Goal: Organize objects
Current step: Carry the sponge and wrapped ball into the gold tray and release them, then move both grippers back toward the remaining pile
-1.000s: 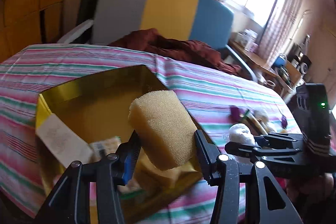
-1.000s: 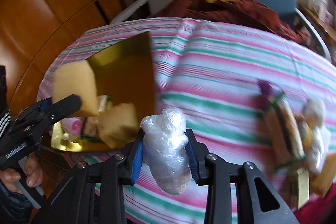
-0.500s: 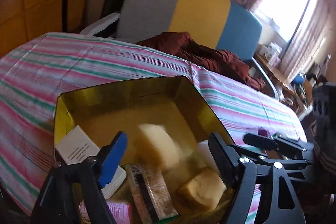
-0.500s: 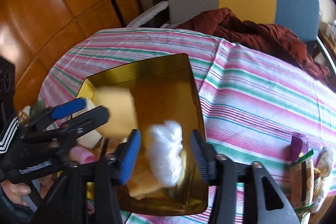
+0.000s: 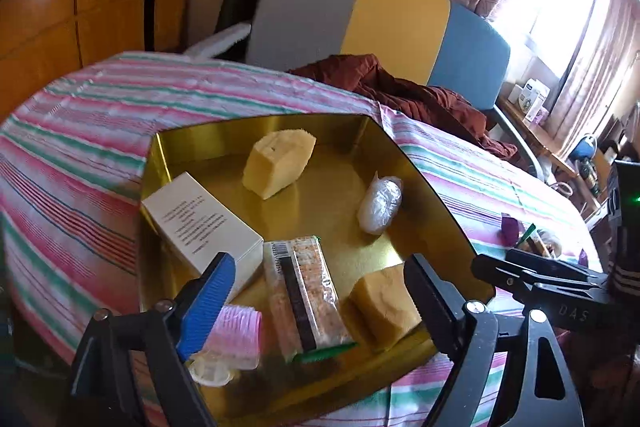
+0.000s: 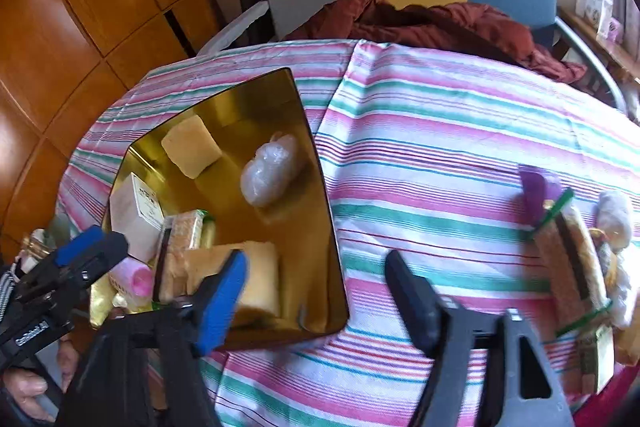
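Sponge (image 5: 278, 163) and wrapped bundle (image 5: 380, 203) now lie in the tin (image 5: 436, 195); both grippers opening, empty.

The left tongs (image 5: 320, 287) hang over the gold tray (image 5: 424, 183) on the striped desk (image 5: 80, 131), jaws opening with nothing between them. In the tray lie a yellow sponge (image 5: 278, 163), a plastic-wrapped bundle (image 5: 380, 201), a white box (image 5: 200, 223), a cracker packet (image 5: 304, 291), a pink roller (image 5: 240, 331) and another sponge piece (image 5: 384, 303).
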Available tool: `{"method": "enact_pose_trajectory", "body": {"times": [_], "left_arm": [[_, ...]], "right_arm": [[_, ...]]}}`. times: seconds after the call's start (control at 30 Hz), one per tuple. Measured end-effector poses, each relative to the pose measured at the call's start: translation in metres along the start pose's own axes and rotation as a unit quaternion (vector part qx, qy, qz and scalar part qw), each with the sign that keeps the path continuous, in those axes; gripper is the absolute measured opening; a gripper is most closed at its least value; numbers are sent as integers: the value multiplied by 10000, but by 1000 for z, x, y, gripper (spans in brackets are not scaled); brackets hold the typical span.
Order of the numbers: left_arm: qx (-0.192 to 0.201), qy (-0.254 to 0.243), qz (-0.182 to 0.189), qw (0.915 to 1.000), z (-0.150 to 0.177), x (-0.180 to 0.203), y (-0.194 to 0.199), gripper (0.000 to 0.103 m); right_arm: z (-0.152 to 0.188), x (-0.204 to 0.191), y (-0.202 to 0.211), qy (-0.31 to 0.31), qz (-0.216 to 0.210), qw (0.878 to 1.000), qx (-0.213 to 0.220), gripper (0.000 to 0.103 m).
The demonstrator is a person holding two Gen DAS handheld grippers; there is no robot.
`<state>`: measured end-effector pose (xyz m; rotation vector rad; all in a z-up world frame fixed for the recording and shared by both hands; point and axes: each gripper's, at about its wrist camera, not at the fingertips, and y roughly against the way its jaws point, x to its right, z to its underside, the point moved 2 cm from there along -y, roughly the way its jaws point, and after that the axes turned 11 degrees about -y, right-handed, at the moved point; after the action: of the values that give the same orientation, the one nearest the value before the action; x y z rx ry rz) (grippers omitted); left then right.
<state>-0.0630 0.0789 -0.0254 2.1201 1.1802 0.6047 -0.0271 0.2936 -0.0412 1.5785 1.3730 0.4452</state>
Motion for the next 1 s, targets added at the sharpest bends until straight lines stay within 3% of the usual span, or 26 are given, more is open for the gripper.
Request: {"method": "enact_pose_trajectory", "body": {"times": [0.3, 1.0], "left_arm": [[167, -340, -305, 9988, 5, 14, 22, 92], [93, -539, -285, 9981, 16, 30, 30, 92]], "right_arm": [[18, -13, 14, 439, 219, 9983, 303, 80], [27, 7, 26, 207, 422, 9979, 451, 80]]}}
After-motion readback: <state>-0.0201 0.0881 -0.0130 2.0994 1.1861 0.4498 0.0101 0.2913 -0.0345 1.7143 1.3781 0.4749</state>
